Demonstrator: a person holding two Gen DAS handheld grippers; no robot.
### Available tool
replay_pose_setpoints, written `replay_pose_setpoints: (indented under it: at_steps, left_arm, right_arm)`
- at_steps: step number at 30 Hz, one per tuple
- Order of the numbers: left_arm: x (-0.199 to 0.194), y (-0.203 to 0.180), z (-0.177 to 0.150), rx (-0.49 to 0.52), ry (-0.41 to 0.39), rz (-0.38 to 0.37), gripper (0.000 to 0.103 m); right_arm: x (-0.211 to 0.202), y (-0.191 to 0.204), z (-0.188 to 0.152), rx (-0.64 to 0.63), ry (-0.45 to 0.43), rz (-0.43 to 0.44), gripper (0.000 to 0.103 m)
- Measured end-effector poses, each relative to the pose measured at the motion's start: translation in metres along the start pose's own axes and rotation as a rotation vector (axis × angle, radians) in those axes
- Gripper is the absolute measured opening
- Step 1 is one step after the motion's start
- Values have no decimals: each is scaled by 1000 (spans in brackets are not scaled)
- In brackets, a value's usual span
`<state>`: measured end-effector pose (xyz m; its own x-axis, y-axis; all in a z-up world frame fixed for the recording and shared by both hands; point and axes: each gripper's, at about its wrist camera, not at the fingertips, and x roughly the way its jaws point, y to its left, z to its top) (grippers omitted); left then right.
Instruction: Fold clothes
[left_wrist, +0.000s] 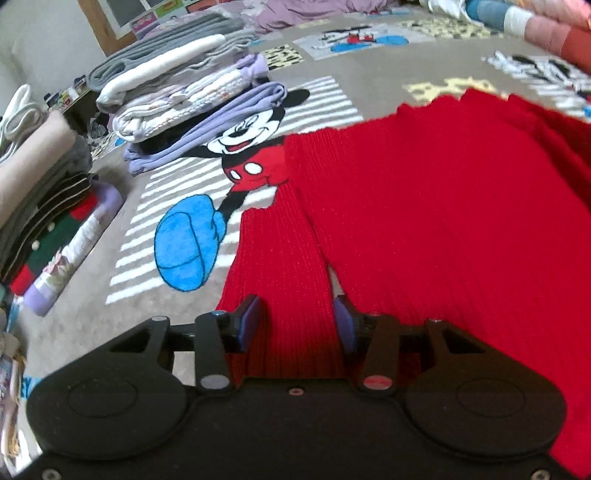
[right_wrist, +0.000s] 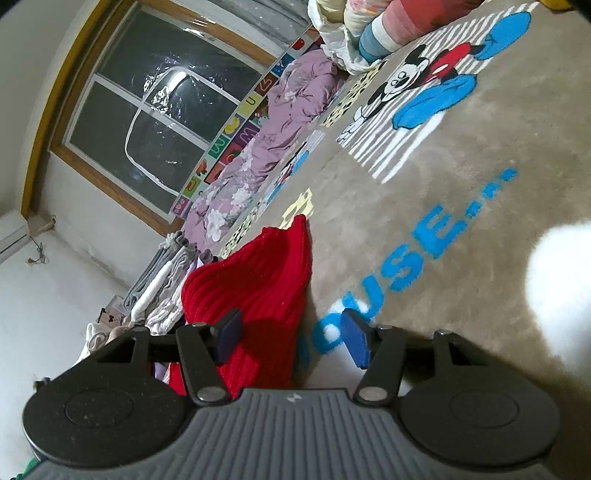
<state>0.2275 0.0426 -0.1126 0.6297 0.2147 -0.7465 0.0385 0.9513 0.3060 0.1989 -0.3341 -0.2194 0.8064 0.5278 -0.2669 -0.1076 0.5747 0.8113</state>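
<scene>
A red ribbed sweater (left_wrist: 424, 206) is spread on the Mickey Mouse blanket (left_wrist: 369, 88), with one sleeve (left_wrist: 280, 266) laid down along its near edge. The left gripper (left_wrist: 297, 325) is seen with its jaws apart, the sleeve lying between the blue pads (left_wrist: 249, 326) but not pinched. The right gripper (right_wrist: 291, 338) is likewise released; a raised fold of the same knit bulges between its fingers and touches only the left-hand pad (right_wrist: 229, 336). The step in hand is judged to be an early fold, the sleeve being lined up before it is brought over the body. Next, a firm pinch on the sleeve is called for, then a lift across the chest. Finished folded piles (left_wrist: 177, 85) are stacked at the left of the blanket.
</scene>
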Motion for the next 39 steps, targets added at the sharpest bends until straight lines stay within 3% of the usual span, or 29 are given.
replay_pose_setpoints:
  at_steps: [7,10,12,19,30,39]
  left_arm:
    - [23,-7,25,32,20,44,41]
    - [32,-4,37,22,24,50,29]
    - [36,1,43,1,30,56,10]
    - [4,40,43,-178,-43,-33,9]
    - [-75,135,-9,-526,-239,-156,8]
    - [-81,186,-75,-702,-307,-185,8]
  right_arm:
    - [3,0,-1,-13,-7,0,59]
    - [4,-1,-1,-15,-9,2,58]
    - [3,-1,-2,-18,-11,3,58]
    - [3,0,-3,-38,-18,5,58]
    - [1,-1,-4,-56,-25,9,58]
    - [1,1,-7,-74,-36,11,58]
